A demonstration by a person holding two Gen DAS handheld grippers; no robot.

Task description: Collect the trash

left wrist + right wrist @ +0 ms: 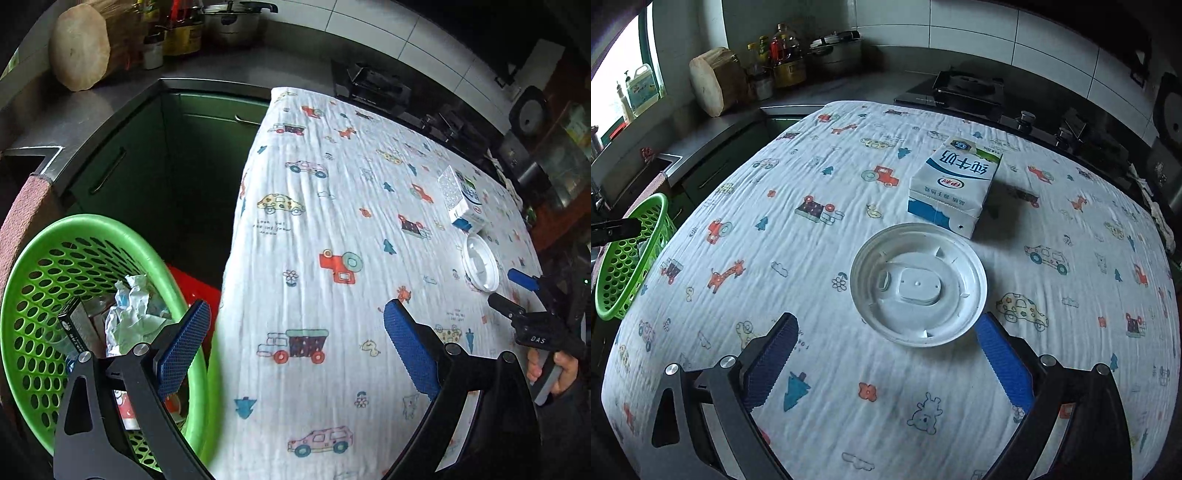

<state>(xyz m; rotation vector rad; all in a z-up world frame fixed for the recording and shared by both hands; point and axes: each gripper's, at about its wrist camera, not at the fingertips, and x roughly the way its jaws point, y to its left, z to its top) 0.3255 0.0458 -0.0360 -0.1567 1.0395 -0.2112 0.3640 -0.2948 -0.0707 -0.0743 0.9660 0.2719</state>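
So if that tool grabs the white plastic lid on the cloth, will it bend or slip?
The white lid looks thin and moulded, so it probably flexes if squeezed across its rim. It lies flat and low, likely hard to get under. It seems light, so a push from the right tool might slide it across the tablecloth.

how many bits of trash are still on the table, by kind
milk carton: 1
white plastic lid: 1
total: 2
Both lie on the tablecloth, apart; the green basket beside the table already holds crumpled paper and other bits.
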